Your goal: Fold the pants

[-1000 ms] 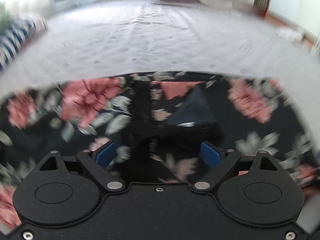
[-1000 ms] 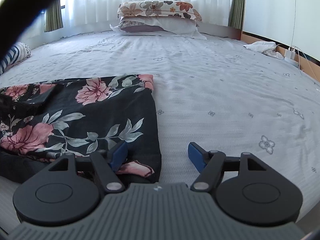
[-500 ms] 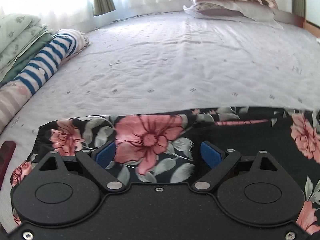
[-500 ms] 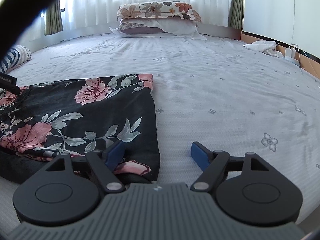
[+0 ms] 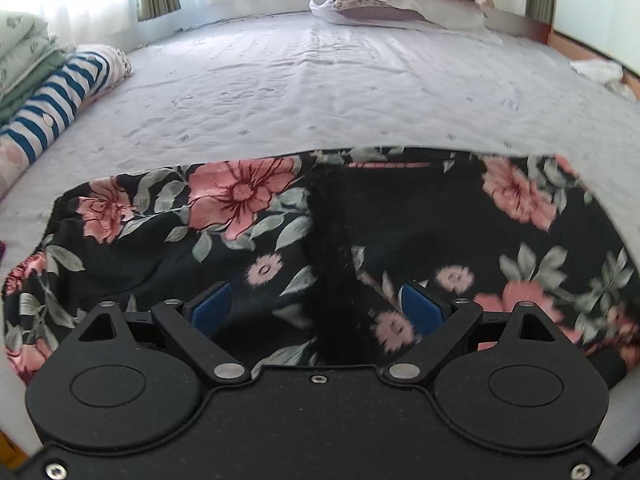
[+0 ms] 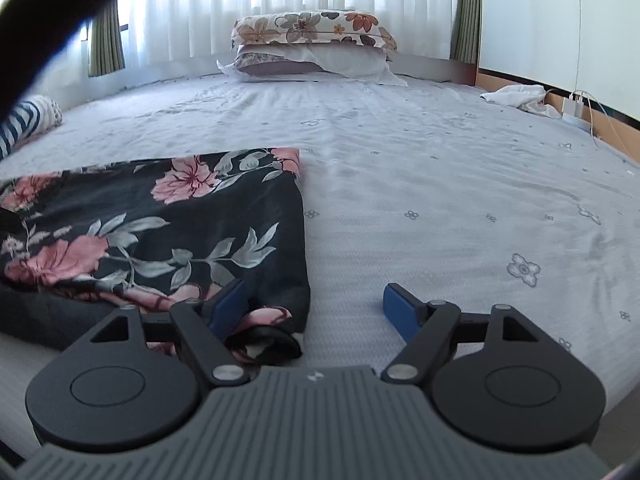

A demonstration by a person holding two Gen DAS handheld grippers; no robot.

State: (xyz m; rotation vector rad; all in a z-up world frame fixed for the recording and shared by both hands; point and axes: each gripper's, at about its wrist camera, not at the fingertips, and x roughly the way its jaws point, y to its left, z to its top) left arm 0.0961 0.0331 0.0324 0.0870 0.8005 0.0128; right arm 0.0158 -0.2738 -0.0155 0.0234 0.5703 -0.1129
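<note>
The black pants with pink flowers (image 5: 248, 216) lie folded on the grey bed sheet (image 5: 320, 92). My left gripper (image 5: 316, 312) is open just above the cloth, over a dark vertical fold line, holding nothing. In the right wrist view the pants (image 6: 180, 232) lie at the left with their right edge running toward me. My right gripper (image 6: 312, 308) is open at the near right corner of the pants; its left finger (image 6: 228, 304) rests by the cloth and its right finger (image 6: 400, 308) is over bare sheet.
Stacked pillows (image 6: 312, 48) lie at the head of the bed. Rolled striped cloth (image 5: 60, 100) and folded bedding (image 5: 20, 60) lie at the left edge. A white cloth (image 6: 520, 96) and a charger with cables (image 6: 576, 108) lie at the far right.
My left gripper swung over the pants, first toward their left end, then back to the middle fold. My right gripper stayed open and crept slightly forward at the pants' corner.
</note>
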